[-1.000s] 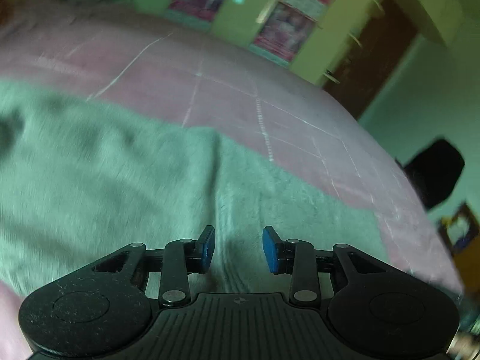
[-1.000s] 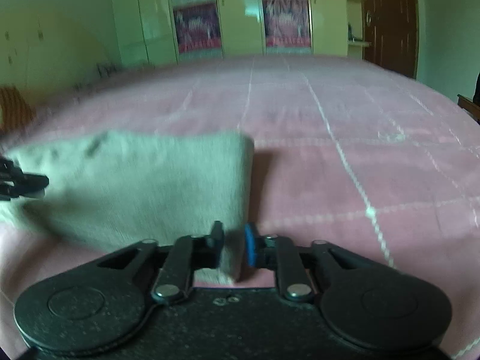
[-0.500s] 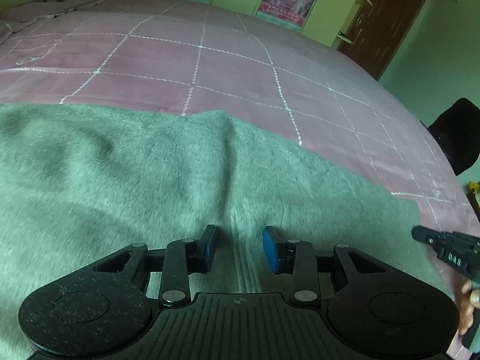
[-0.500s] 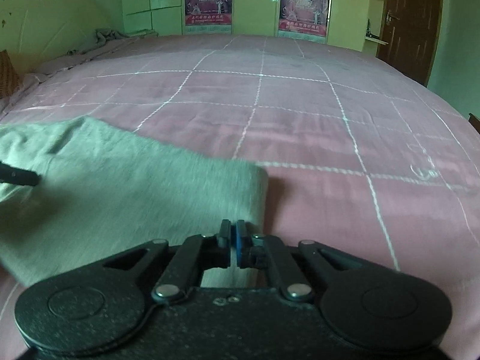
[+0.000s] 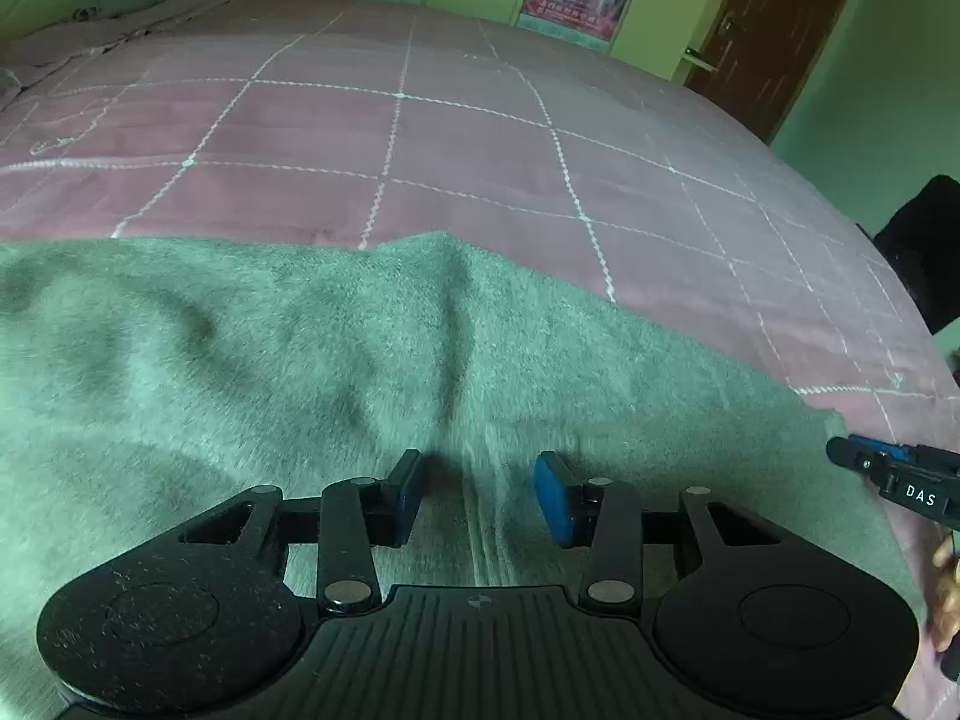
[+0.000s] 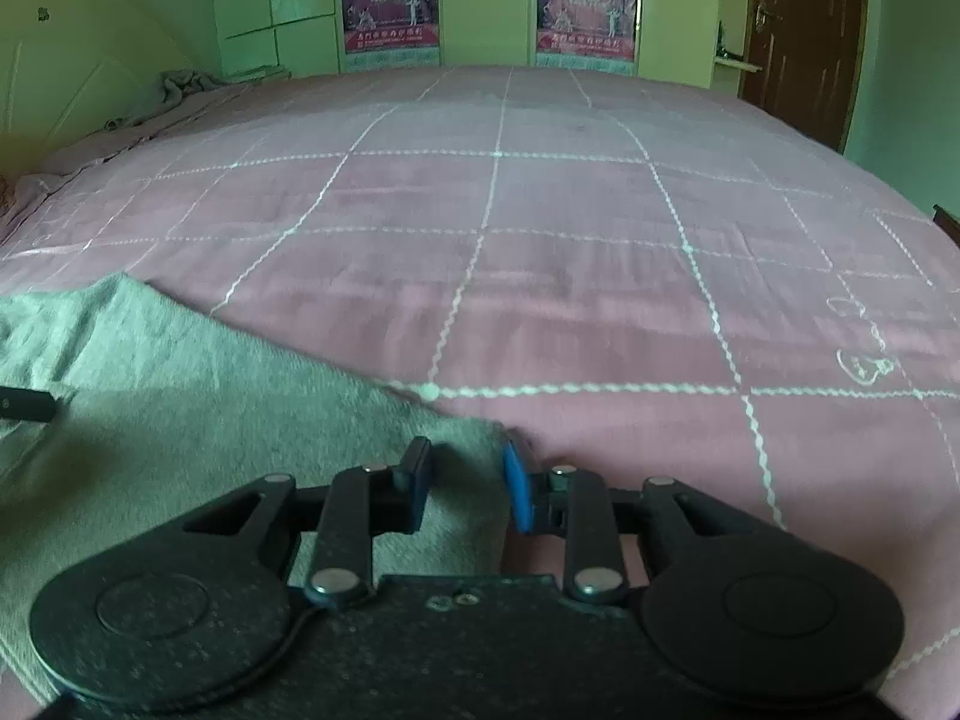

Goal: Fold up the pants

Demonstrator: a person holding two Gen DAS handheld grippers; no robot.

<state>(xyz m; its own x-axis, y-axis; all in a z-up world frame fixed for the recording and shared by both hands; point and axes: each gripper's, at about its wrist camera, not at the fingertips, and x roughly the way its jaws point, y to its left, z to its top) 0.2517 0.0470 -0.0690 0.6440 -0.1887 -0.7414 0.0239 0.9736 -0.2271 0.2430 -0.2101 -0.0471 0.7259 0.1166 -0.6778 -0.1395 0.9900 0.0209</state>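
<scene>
Now: both grippers off the pants

Grey pants (image 5: 300,372) lie flat on pink bedspread (image 5: 420,138). My left gripper (image 5: 477,492) gapes over mid-fabric, nothing held. Right gripper (image 6: 465,483) also agape, straddling pants' corner, at my 3 o'clock.

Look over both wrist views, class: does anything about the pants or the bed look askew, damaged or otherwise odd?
Nothing is damaged or spilled. The grey-green pants are not smooth, though: a raised crease runs up to their far edge, with softer ripples to its left. The pink bedspread lies flat. Both the left gripper and the right gripper are open.
</scene>
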